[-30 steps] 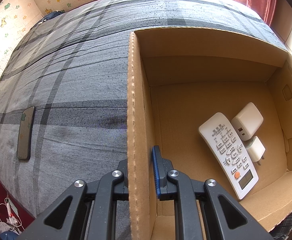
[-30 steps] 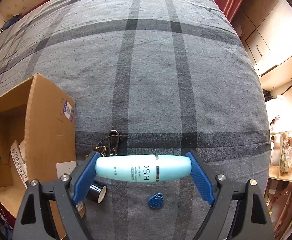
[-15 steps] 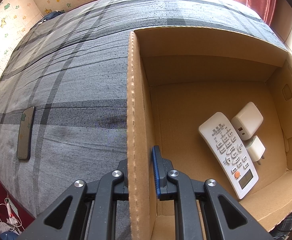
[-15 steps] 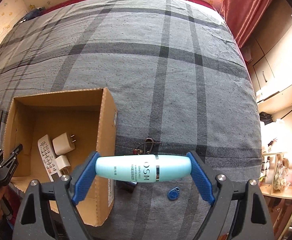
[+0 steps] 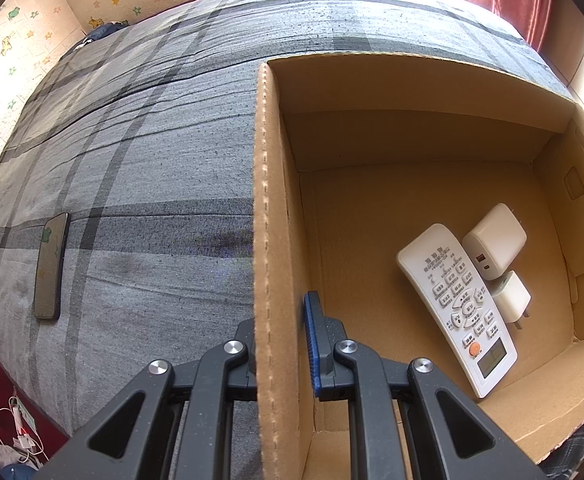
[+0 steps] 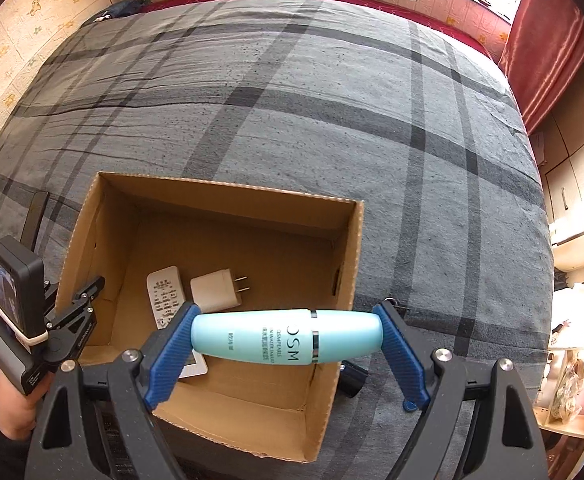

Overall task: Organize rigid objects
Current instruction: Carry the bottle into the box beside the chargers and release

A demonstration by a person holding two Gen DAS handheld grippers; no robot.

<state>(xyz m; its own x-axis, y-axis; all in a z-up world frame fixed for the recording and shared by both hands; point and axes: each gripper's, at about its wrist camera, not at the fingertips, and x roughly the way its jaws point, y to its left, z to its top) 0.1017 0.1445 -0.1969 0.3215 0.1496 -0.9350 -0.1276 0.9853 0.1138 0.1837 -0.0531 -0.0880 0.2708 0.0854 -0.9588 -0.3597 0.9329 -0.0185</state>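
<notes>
An open cardboard box (image 6: 228, 192) stands on the bed. Inside lie a white remote (image 5: 456, 304) and two white chargers (image 5: 494, 242) (image 5: 510, 300). My left gripper (image 5: 280, 344) is shut on the box's left wall (image 5: 268, 220), one finger outside and one inside. In the right wrist view the same left gripper (image 6: 88, 296) clamps that wall, and the remote (image 6: 166, 296) and one charger (image 6: 216, 290) show. My right gripper (image 6: 286, 338) is shut on a turquoise bottle (image 6: 252, 340), held end to end and level above the box's near right part.
A dark phone (image 5: 50, 268) lies flat on the grey plaid bedspread (image 6: 292, 100), left of the box. A small black cylinder (image 6: 352, 378) sits on the bed by the box's near right corner. A hand (image 6: 12, 404) holds the left gripper's handle. Cabinets stand at the right.
The right gripper has carried the bottle up and to the left, from over the bed beside the box to over the box itself. The left gripper has kept still on the wall.
</notes>
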